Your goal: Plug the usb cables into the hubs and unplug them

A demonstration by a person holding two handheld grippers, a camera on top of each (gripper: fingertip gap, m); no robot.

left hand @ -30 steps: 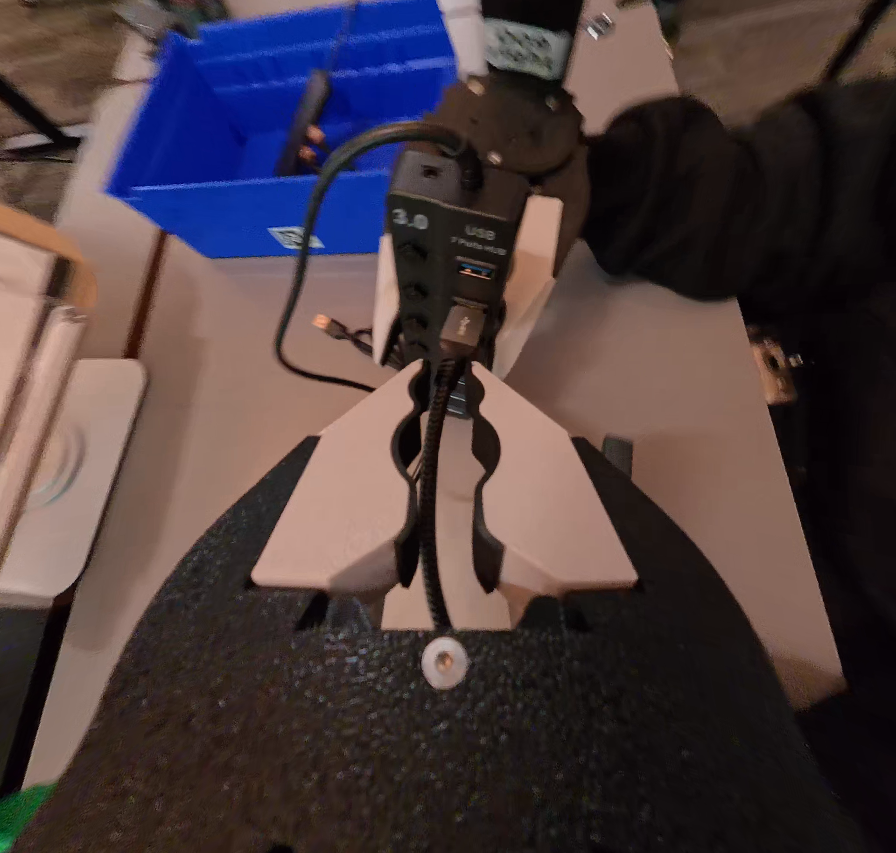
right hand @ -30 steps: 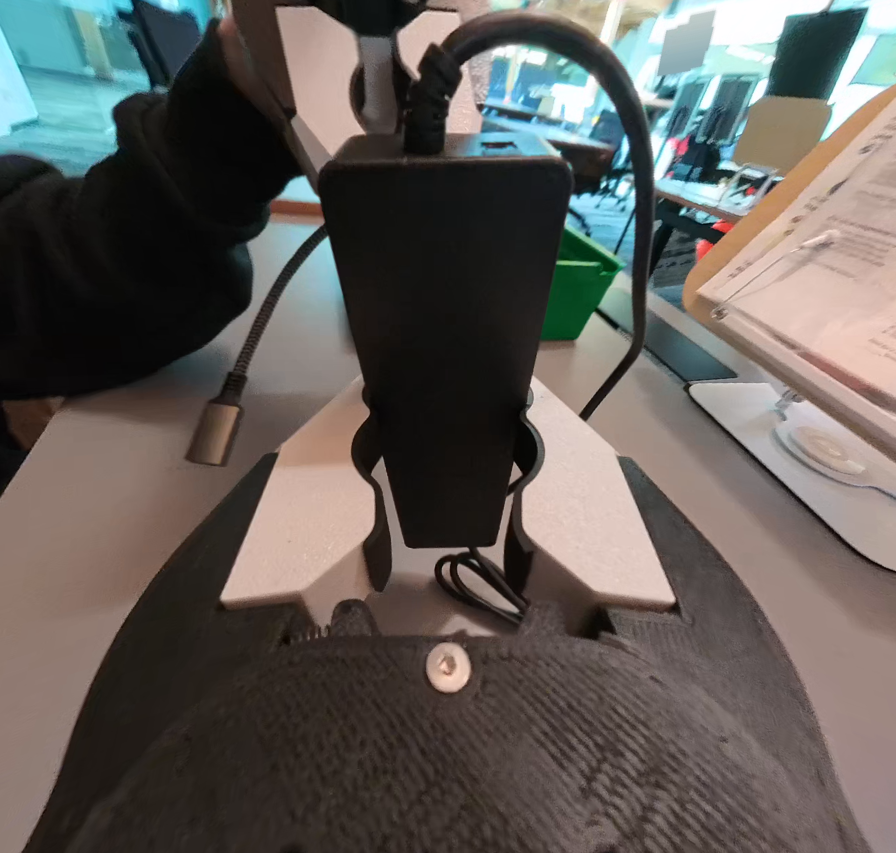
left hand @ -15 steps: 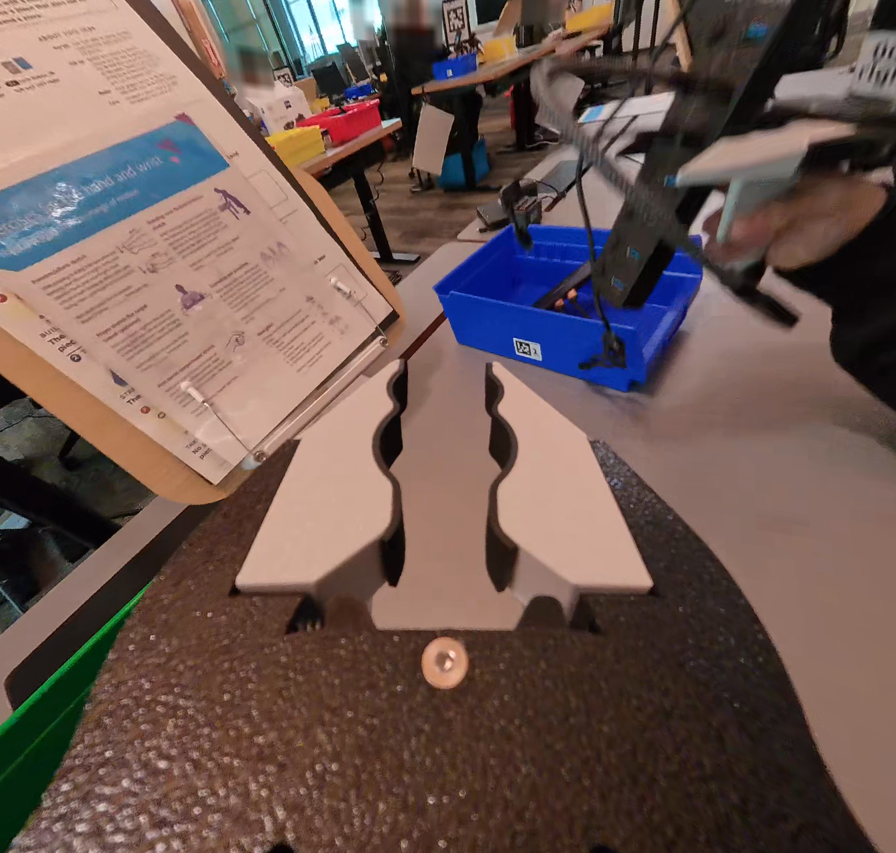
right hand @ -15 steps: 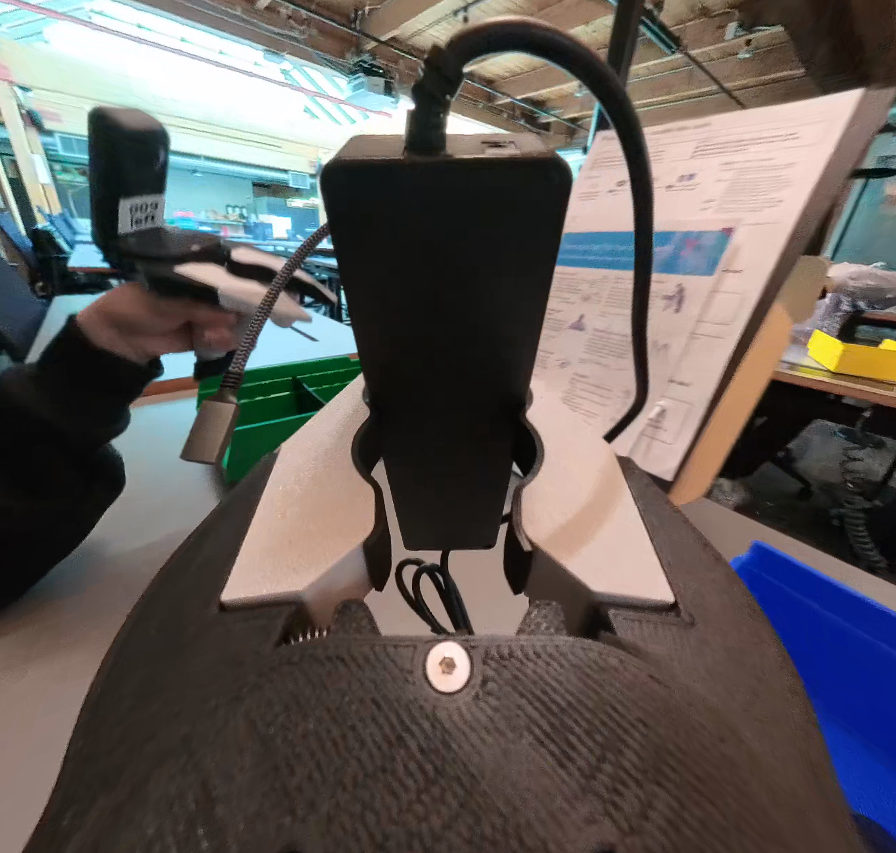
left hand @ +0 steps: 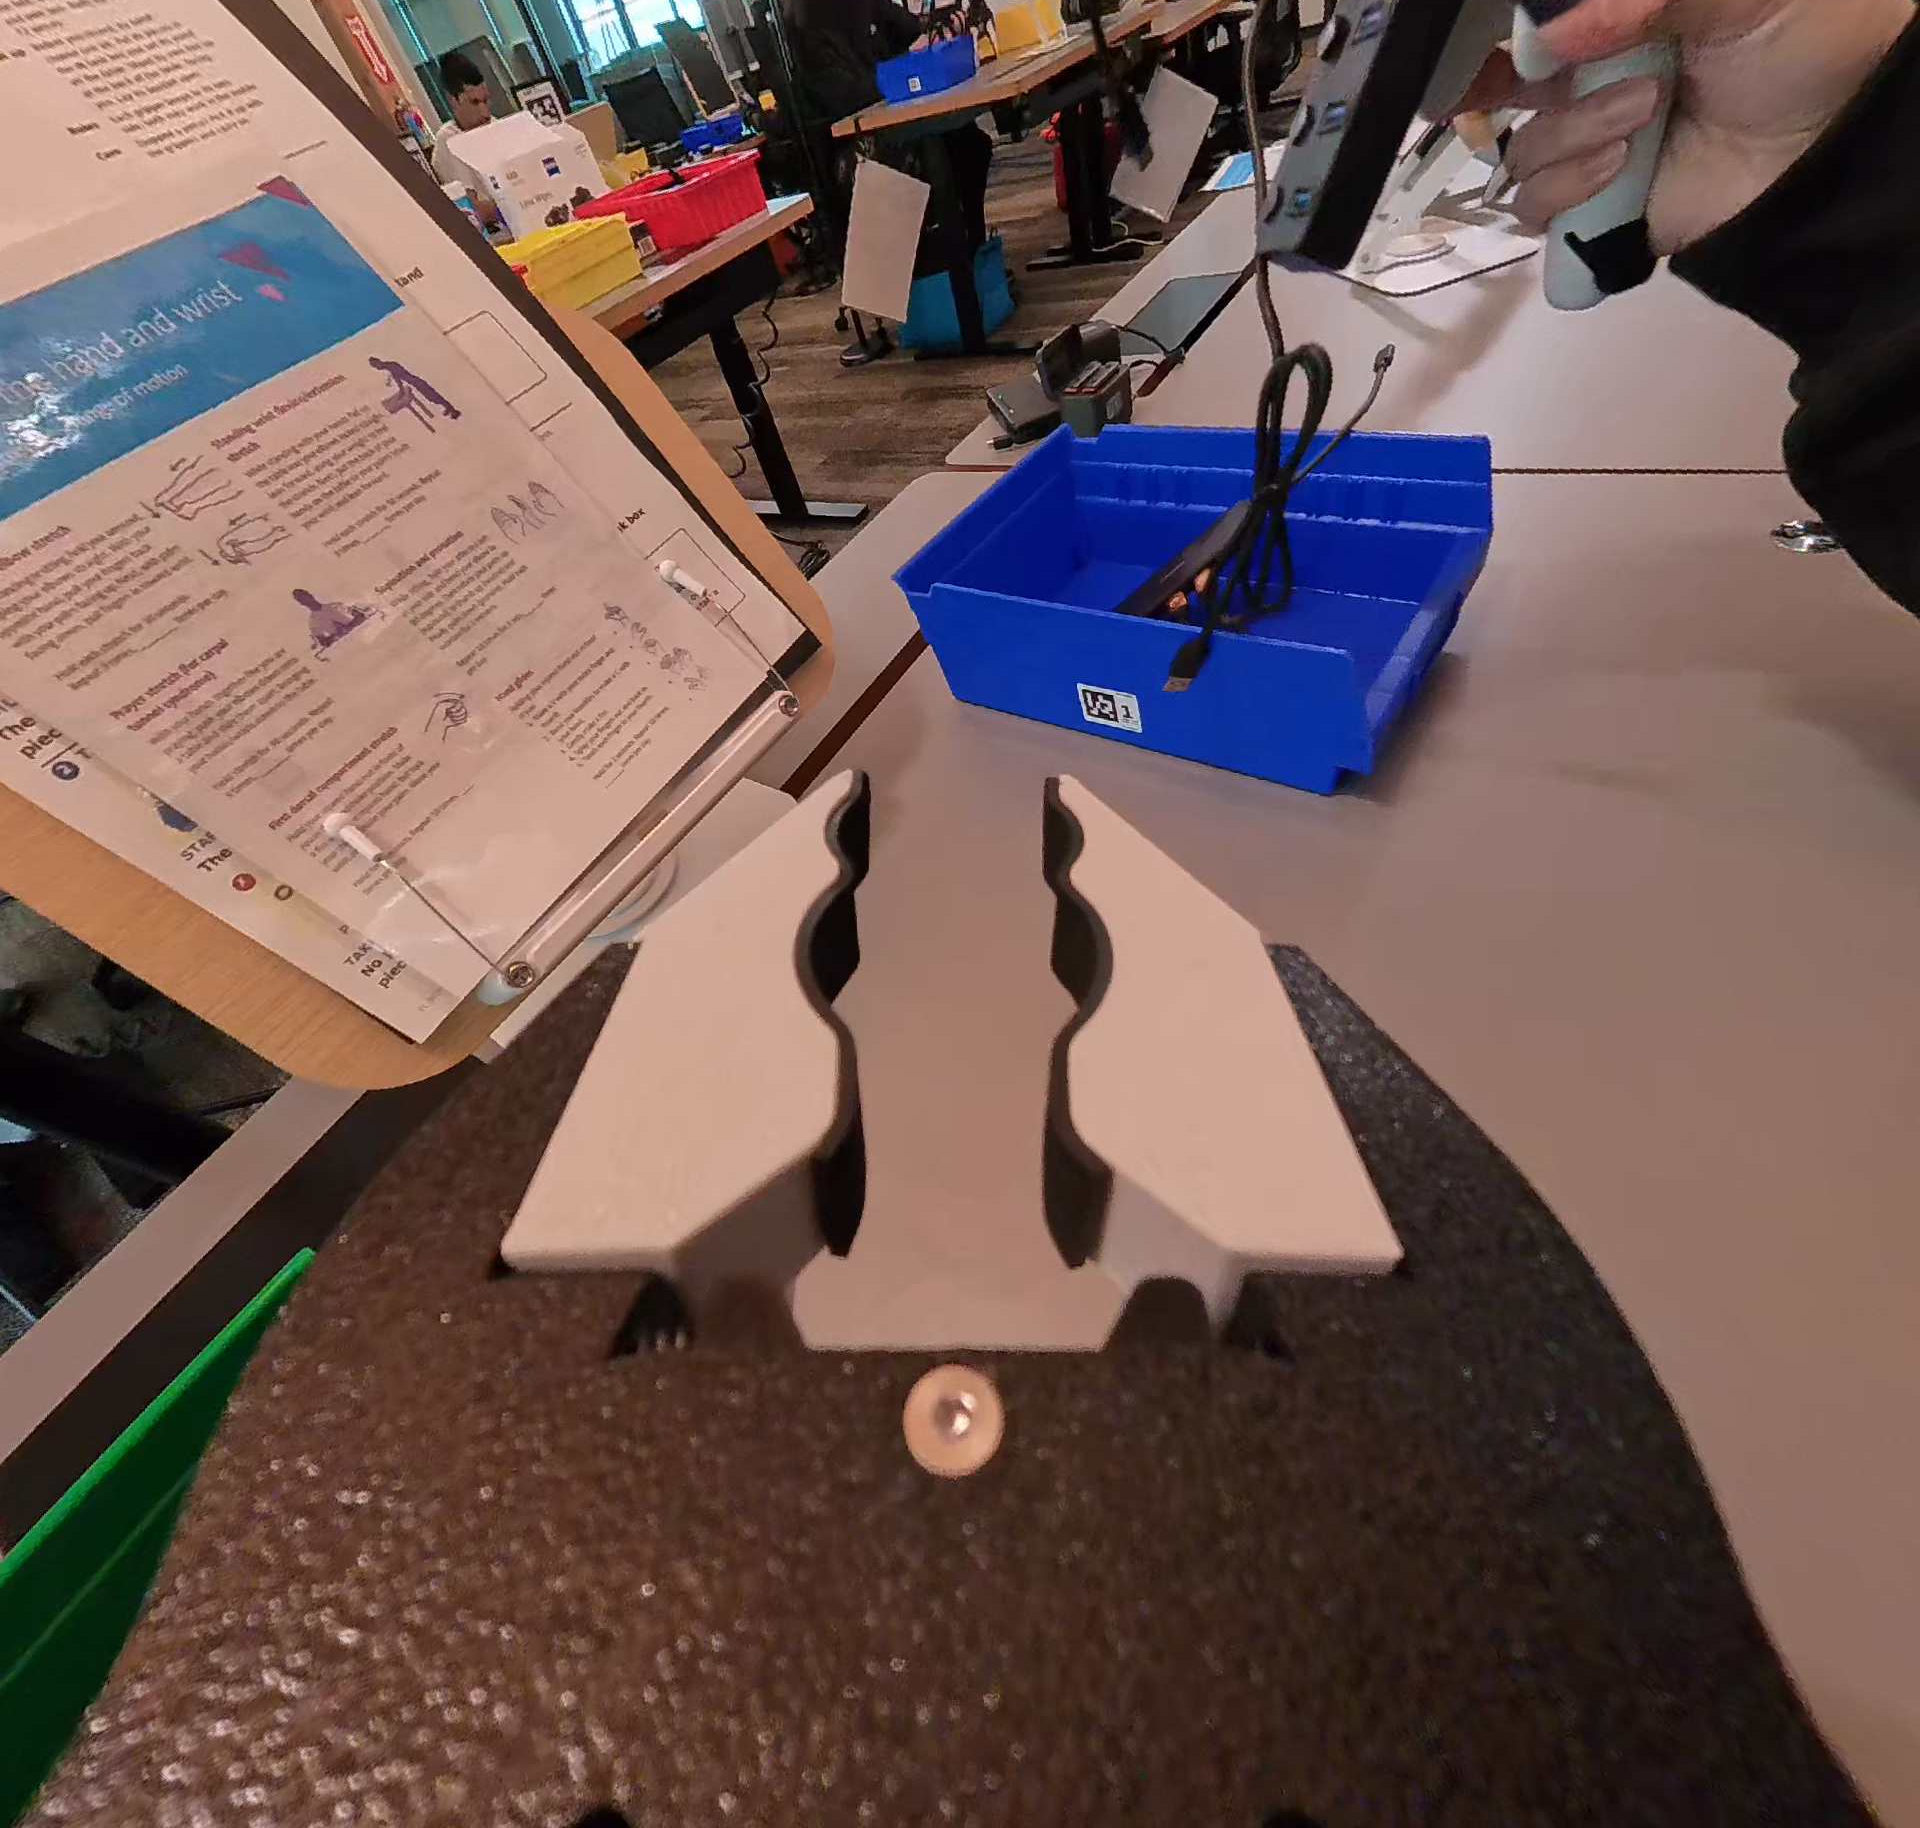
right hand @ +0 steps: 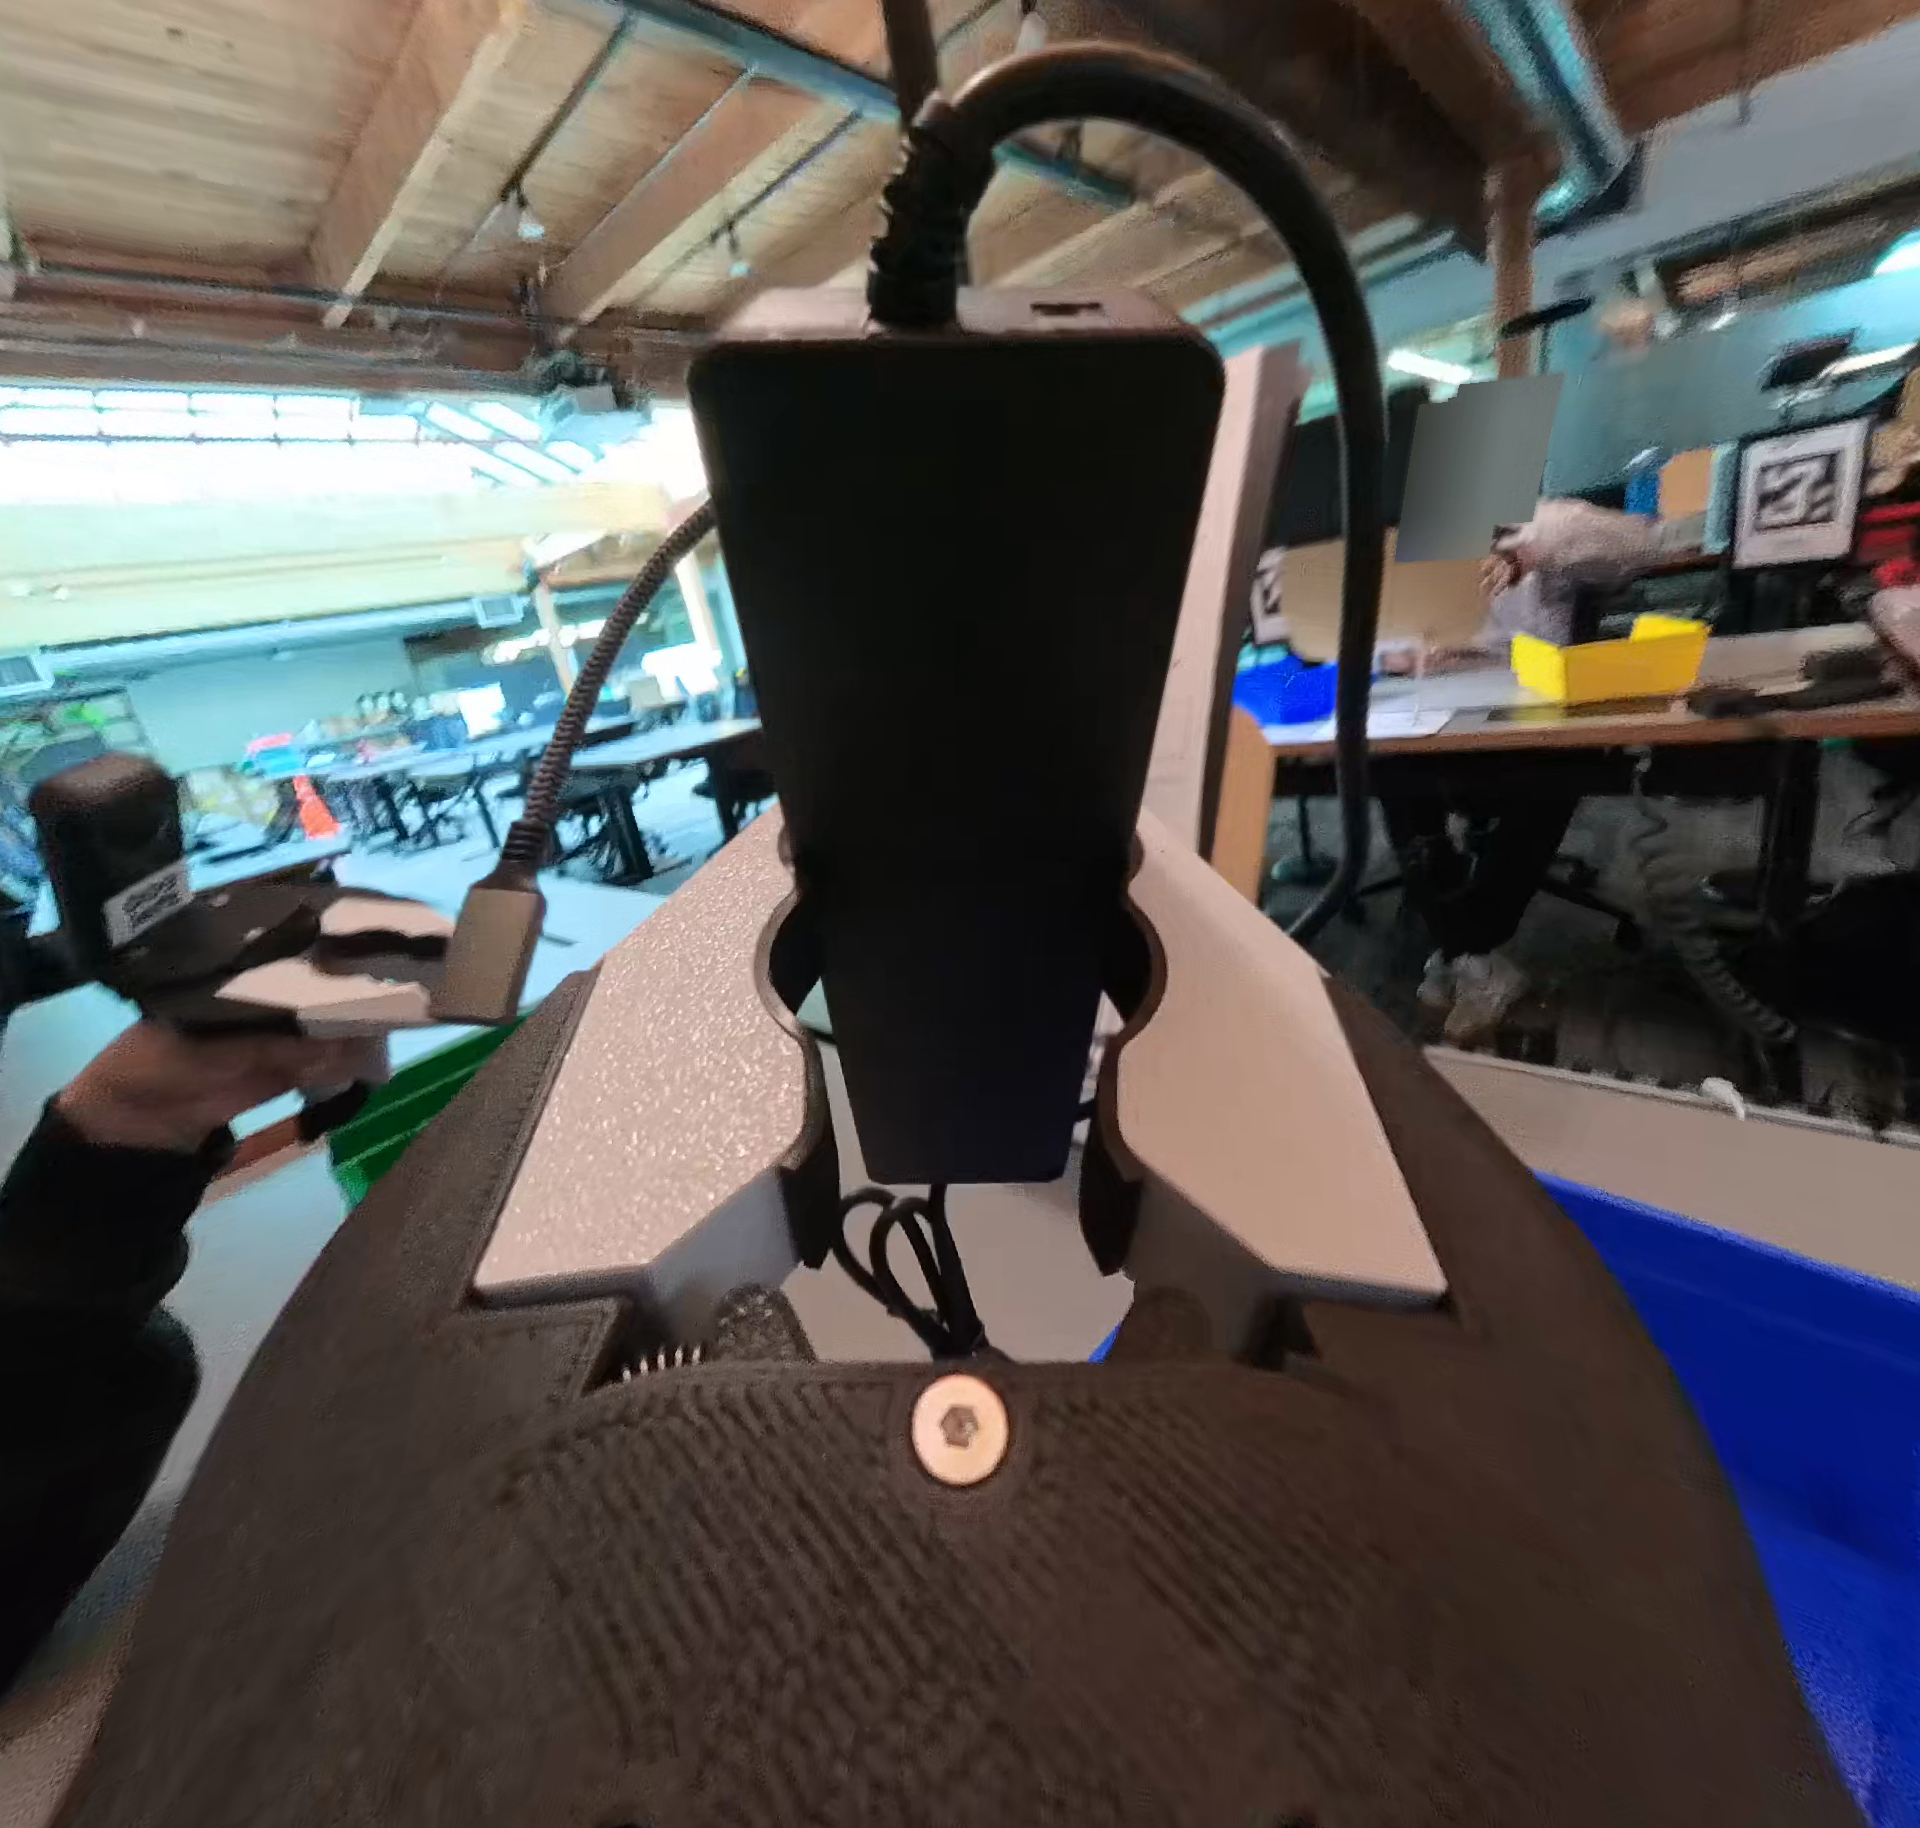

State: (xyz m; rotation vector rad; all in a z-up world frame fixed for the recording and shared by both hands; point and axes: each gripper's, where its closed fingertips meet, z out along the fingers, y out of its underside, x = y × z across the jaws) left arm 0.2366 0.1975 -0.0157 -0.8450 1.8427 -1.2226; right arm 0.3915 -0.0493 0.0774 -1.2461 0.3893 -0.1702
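Note:
My right gripper (right hand: 956, 874) is shut on a black USB hub (right hand: 956, 687) and holds it upright in the air. The hub's own black cable (right hand: 1340, 490) arches off its top. A braided cable hangs from behind the hub with its grey plug (right hand: 488, 957) dangling free. In the left wrist view the hub (left hand: 1351, 85) is at top right, above the blue bin (left hand: 1039, 656). Its bundled cable (left hand: 1283, 490) hangs over the bin. My left gripper (left hand: 951, 812) is open and empty over the table. It also shows in the right wrist view (right hand: 312, 957).
The blue bin holds a second black hub (left hand: 1174, 578). A wooden document stand with a printed sheet (left hand: 312, 531) is close on the left. A green bin edge (left hand: 114, 1529) is at the lower left. Grey table (left hand: 1558, 947) lies to the right of the left gripper.
My left gripper let go of the braided cable, opened and swung away from the hub. My right gripper lifted the hub and carried it over toward the blue bin.

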